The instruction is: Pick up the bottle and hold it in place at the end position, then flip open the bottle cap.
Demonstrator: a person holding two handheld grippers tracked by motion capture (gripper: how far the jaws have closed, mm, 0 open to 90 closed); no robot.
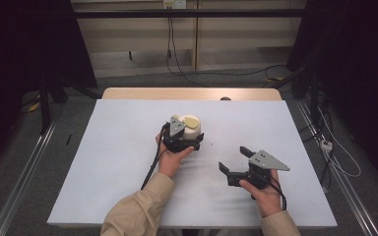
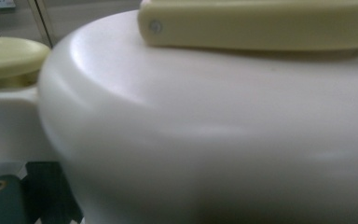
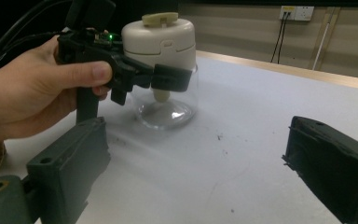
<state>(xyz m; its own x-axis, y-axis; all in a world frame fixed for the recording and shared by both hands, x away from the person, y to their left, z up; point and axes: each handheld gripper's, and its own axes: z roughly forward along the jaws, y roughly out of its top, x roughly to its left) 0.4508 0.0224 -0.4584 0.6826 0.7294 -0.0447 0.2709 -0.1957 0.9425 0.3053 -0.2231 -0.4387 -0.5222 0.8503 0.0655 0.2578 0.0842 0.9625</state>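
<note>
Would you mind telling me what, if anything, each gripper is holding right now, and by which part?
The left gripper clamps the clear glass jar with a cream plastic lid just under that lid. The right gripper is open and holds nothing.

jar (image 2: 214,140) blurred, cut off by edges, left gripper's fingers hidden

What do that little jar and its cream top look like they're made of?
The jar's lower body looks like clear glass or clear plastic: the table shows through it, with bright reflections. The cream lid looks like smooth, slightly glossy plastic, with soft highlights. The pale yellow knob on top seems matte plastic.
</note>
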